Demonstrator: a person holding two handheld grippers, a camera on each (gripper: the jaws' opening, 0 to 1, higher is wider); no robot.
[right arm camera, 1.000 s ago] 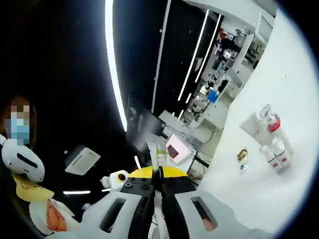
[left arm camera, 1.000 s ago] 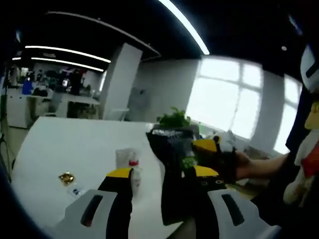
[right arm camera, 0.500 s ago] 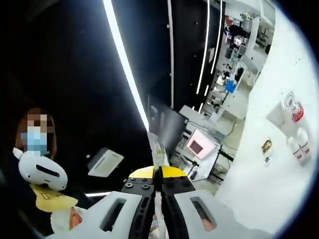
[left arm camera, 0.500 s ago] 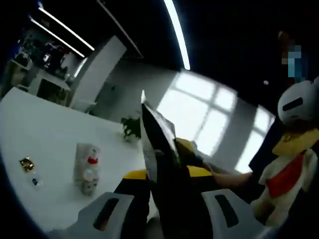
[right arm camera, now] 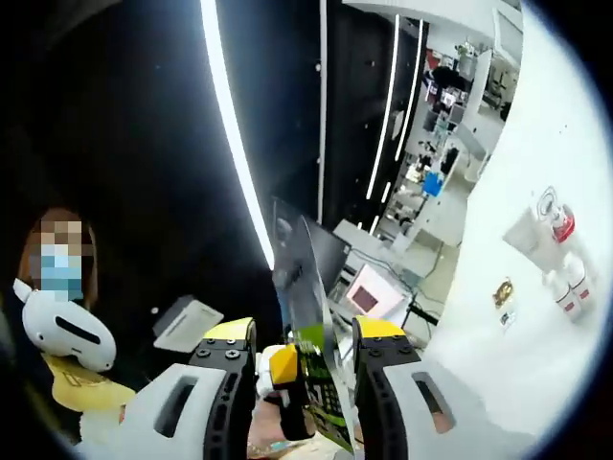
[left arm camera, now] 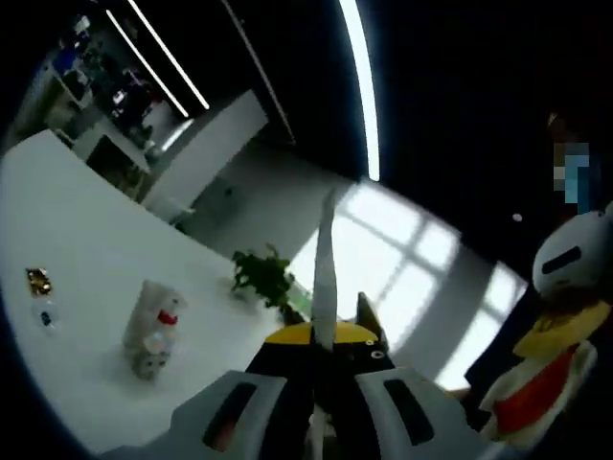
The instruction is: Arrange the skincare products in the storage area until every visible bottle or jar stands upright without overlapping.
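Left tongs [left arm camera: 321, 350] are pinching a flat sachet [left arm camera: 324, 268]; right tongs [right arm camera: 292, 335] are gaping around it, bottles [left arm camera: 151, 331] waiting untouched on the desk [left arm camera: 67, 240].

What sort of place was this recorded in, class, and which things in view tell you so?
Probably an open-plan office or lab: long ceiling light strips, a large white table with a green potted plant, and desks with screens behind.

Left gripper [left arm camera: 321, 350]: grey body, black jaws, yellow tips. Packet [left arm camera: 324, 273] edge-on: pale white; in the right gripper view dark with green print. Right gripper [right arm camera: 292, 347]: same grey, black, yellow. Table [left arm camera: 72, 287] white. Bottles [left arm camera: 151, 326] translucent white, 1 red cap. Plant [left arm camera: 261, 276] green.
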